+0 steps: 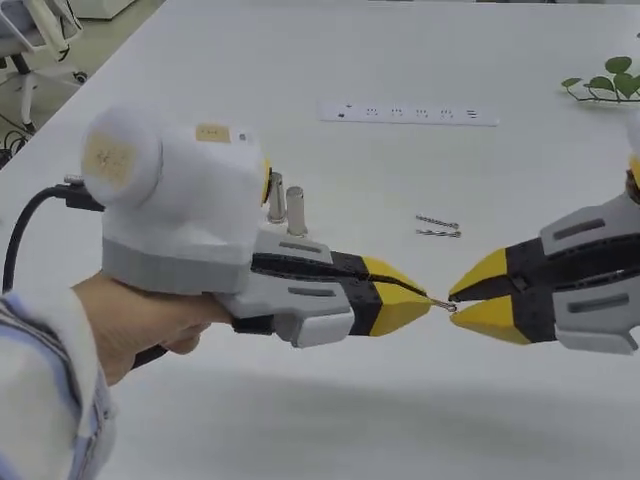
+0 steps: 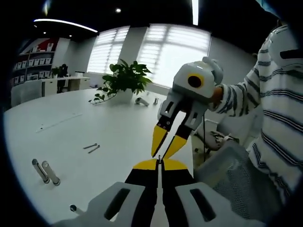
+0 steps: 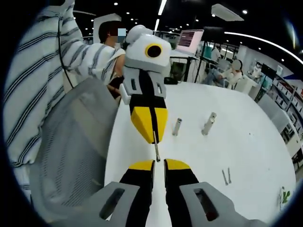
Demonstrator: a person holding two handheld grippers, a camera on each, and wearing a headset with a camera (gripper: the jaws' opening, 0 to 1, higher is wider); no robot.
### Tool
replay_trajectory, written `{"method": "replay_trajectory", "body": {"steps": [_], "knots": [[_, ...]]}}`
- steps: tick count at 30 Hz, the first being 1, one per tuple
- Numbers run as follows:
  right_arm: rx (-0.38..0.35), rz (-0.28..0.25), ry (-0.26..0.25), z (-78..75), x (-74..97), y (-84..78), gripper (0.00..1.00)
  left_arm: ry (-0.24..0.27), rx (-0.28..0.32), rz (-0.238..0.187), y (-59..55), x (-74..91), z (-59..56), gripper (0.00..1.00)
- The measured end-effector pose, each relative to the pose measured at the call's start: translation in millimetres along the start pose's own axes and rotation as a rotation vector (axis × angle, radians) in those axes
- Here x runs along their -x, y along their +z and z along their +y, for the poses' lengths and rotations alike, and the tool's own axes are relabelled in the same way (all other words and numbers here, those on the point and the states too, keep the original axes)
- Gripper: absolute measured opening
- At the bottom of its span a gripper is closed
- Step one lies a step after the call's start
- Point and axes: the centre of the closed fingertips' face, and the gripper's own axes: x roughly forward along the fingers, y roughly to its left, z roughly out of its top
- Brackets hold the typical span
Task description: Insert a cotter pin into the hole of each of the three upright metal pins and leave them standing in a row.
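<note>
Smooth white table [image 1: 300,60] in a bright office with window blinds [image 2: 165,52]. At centre frame the yellow-tipped left gripper [image 1: 428,300] is clenched on one thin wire cotter pin [image 1: 443,304]. The right gripper [image 1: 456,300] has its jaws slightly parted at the pin's free end. Two cylindrical metal pins [image 1: 296,210] stand upright just behind the left gripper. Two spare cotter pins [image 1: 438,227] lie to their right.

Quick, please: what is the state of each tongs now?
Left tongs: closed on a cotter pin.
Right tongs: open, tips at the pin's end.
</note>
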Motion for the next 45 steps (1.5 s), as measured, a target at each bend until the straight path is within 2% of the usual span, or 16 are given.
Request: {"method": "replay_trajectory", "body": {"steps": [8, 10, 16, 21, 33, 45], "knots": [[0.000, 0.003, 0.028, 8.5, -3.1, 1.3, 0.06, -0.034, -0.024, -0.008, -0.9, -1.0, -5.7, 0.00], [0.000, 0.003, 0.035, 10.1, -3.3, 2.3, 0.05, -0.038, -0.015, -0.027, 1.0, -1.2, -6.3, 0.00], [0.003, -0.003, 0.052, 14.3, -2.4, 3.7, 0.05, -0.051, -0.055, -0.022, -0.4, 0.1, -9.3, 0.00], [0.008, -0.005, 0.060, 16.1, -1.3, 5.4, 0.04, -0.053, -0.093, 0.009, -6.7, 0.9, -9.2, 0.00], [0.042, 0.024, 0.093, 24.9, -1.9, 4.3, 0.04, -0.068, -0.116, 0.064, -19.8, -1.8, -12.1, 0.00], [0.022, 0.014, 0.094, 22.3, -3.2, 7.5, 0.03, -0.062, -0.094, 0.059, -16.2, 2.6, -9.7, 0.00]]}}
